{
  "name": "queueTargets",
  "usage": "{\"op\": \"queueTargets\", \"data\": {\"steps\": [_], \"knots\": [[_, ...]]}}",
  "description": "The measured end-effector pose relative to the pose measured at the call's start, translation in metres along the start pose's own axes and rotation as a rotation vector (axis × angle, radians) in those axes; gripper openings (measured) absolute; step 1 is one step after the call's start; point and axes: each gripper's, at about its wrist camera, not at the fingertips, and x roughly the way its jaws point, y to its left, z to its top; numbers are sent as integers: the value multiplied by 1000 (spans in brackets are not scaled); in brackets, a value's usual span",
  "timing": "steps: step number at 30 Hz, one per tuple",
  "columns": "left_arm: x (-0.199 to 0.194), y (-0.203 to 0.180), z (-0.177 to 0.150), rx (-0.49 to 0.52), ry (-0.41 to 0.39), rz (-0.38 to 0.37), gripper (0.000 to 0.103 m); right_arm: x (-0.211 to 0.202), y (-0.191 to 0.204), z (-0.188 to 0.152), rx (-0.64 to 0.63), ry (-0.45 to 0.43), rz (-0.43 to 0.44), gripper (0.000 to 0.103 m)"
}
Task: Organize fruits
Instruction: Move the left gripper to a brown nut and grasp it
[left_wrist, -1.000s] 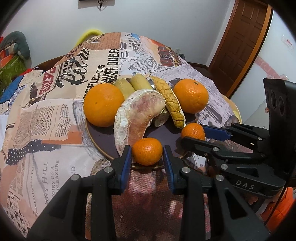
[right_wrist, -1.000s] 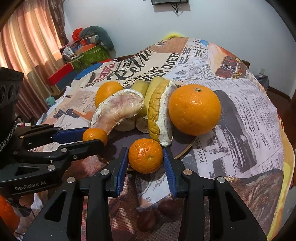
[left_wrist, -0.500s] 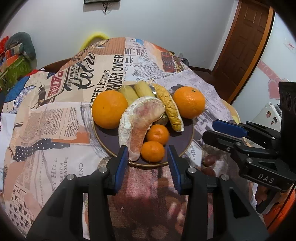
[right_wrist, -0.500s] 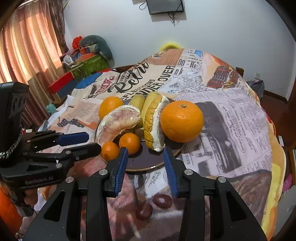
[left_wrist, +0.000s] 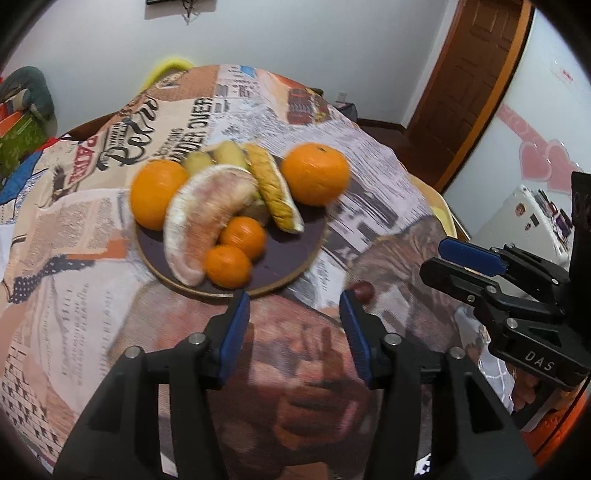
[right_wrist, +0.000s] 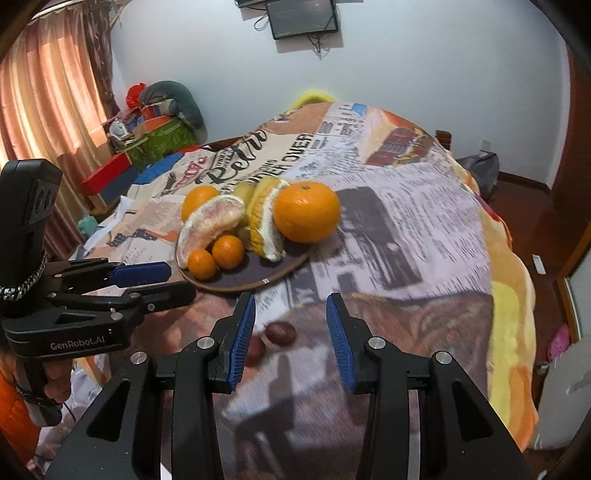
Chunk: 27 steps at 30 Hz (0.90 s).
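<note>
Soft, even room light is filling both views, with daylight glowing through the curtains (right_wrist: 48, 110) at left. Motion blur is smearing the tablecloth (left_wrist: 295, 387) up close, and fisheye curvature is darkening the corners.

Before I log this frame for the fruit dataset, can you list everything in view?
plate: 1, dark with tan rim, on the tablecloth
large oranges: 2, orange, left and right ends of the plate
small mandarins: 2, orange, plate's near side, touching
peeled pomelo segment: 1, pinkish, curved beside the mandarins
pomelo peel: 1, yellow, plate centre
chestnuts: 2, brown, on the cloth before the plate
tablecloth: 1, newspaper print
left gripper: open, empty
right gripper: open, empty
</note>
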Motion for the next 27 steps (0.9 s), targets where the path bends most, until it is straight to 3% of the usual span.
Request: {"op": "queueTargets", "data": {"steps": [3,5,6,15,17,20,24,27], "knots": [[8,-12,-4,16,24,-11,51,-5,-6,-8,16,0,-22,46],[13,-19,-6,22,39,-17,51,-10,-10,-14,28,-10,-34,63],[17,-22,-7,25,47,-19,51,-13,-12,-16,34,-16,-36,64],[37,-42,-12,52,74,-33,51,-24,-30,-34,85,-13,-67,66],[41,-44,-12,59,77,-35,45,-25,-34,-36,93,-14,-69,66],[47,-47,-13,69,95,-46,29,-27,-36,-37,103,-22,-65,66],[49,-47,-13,82,88,-24,20,-26,-34,-37,101,-28,-48,66],[46,-43,-12,76,85,-31,20,-21,-28,-35,80,-25,-33,66]]}}
